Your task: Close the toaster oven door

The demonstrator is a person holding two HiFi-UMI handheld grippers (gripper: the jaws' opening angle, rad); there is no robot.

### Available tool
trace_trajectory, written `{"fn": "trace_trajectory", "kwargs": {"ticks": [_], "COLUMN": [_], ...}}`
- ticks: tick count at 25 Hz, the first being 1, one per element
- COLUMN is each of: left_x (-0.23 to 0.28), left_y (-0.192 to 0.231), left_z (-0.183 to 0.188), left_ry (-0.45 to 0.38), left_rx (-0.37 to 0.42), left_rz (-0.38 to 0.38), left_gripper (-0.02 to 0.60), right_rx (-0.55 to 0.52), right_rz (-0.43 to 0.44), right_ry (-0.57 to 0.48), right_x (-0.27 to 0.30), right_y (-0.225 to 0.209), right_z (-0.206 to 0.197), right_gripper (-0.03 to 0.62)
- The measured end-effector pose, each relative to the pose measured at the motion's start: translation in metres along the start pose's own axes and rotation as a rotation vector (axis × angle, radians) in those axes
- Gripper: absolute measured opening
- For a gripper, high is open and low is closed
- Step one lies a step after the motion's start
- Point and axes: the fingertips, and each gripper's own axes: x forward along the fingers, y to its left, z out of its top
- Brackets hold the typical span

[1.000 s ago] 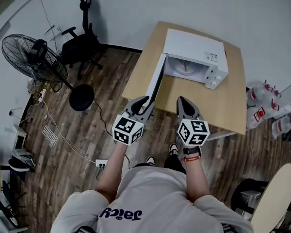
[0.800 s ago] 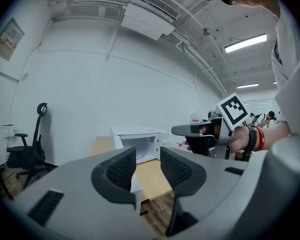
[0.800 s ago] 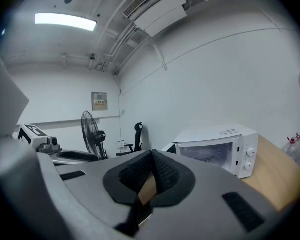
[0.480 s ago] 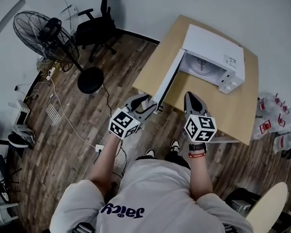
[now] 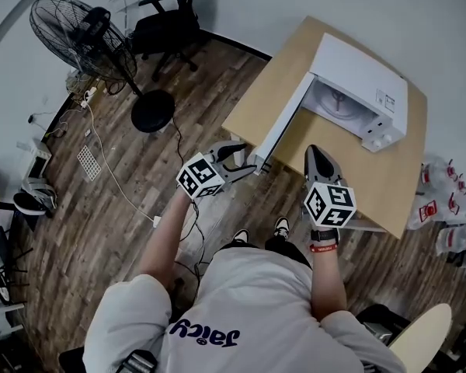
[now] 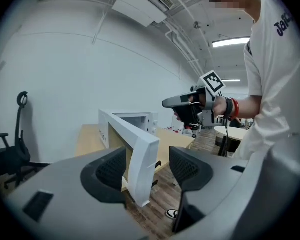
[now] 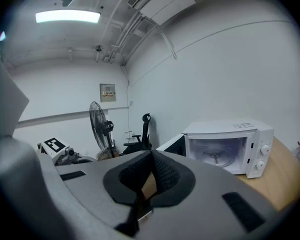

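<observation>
Left gripper view: left gripper (image 6: 149, 168) nearly level, jaws just opening wide astride door (image 6: 142, 146).

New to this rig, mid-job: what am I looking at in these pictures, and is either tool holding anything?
No robot here: a person holds a two-jaw tool in each hand. The head view looks down from their head; each other view rides on one tool. A white oven sits on the wooden table, its door swung open. The left tool has just been opening its jaws; the door's free edge shows between them, ungripped. The right tool is shut and empty.
</observation>
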Motion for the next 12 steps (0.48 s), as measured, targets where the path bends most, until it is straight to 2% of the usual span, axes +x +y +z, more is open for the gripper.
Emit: {"fn": "trace_trajectory", "kwargs": {"ticks": [3, 12], "left_x": [0.004, 0.032], "left_y": [0.004, 0.014], "left_z": [-0.011, -0.031], "left_ry": [0.031, 0.084], "left_rx": [0.001, -0.010], "left_rz": [-0.056, -0.155], "left_gripper": [0.270, 0.270], "right_rx": [0.002, -0.002], "right_rz": [0.006, 0.003], "right_ry": [0.015, 0.031], "right_x": [0.001, 0.002], "right_y": [0.001, -0.007], "right_z": [-0.005, -0.010], "right_gripper": [0.015, 0.015]}}
